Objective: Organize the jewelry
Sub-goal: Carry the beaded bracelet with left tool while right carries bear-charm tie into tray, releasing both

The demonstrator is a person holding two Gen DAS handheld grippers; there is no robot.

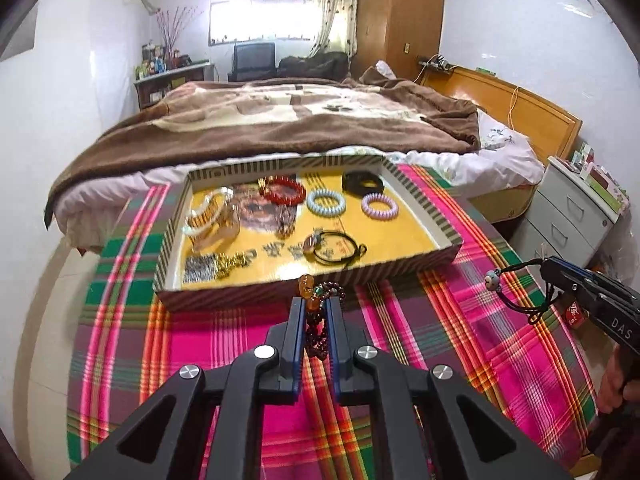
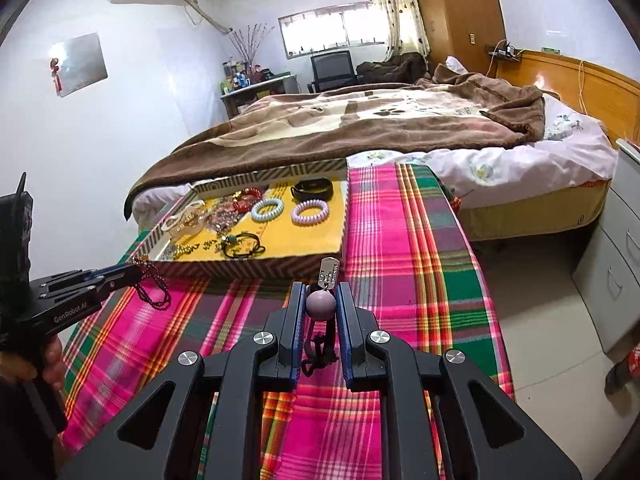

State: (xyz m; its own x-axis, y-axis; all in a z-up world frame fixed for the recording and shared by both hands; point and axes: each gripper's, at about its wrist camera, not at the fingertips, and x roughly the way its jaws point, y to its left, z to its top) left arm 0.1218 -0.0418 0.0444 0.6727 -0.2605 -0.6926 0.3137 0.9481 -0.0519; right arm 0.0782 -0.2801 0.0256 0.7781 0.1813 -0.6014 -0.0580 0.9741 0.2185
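Note:
My left gripper (image 1: 316, 303) is shut on a dark red bead bracelet (image 1: 316, 332) with an amber gourd charm (image 1: 306, 285), held above the plaid cloth just in front of the striped tray (image 1: 240, 294). The bracelet's loop hangs down between the fingers. My right gripper (image 2: 320, 292) is shut on a black cord necklace at its purple bead (image 2: 320, 305), and a metal tag (image 2: 329, 270) sticks up past the tips. Each gripper shows in the other's view: the right gripper (image 1: 560, 276) trailing its cord, the left gripper (image 2: 120, 273) with its beads (image 2: 154, 286) dangling.
The yellow-floored tray (image 2: 240, 269) holds a red bracelet (image 1: 284, 192), blue (image 1: 326, 202) and purple (image 1: 380, 206) spiral hair ties, a black band (image 1: 363, 182), a black cord pendant (image 1: 332, 246) and gold chains (image 1: 226, 268). A bed (image 1: 280, 120) lies behind the tray. A drawer unit (image 1: 576, 208) stands at the right.

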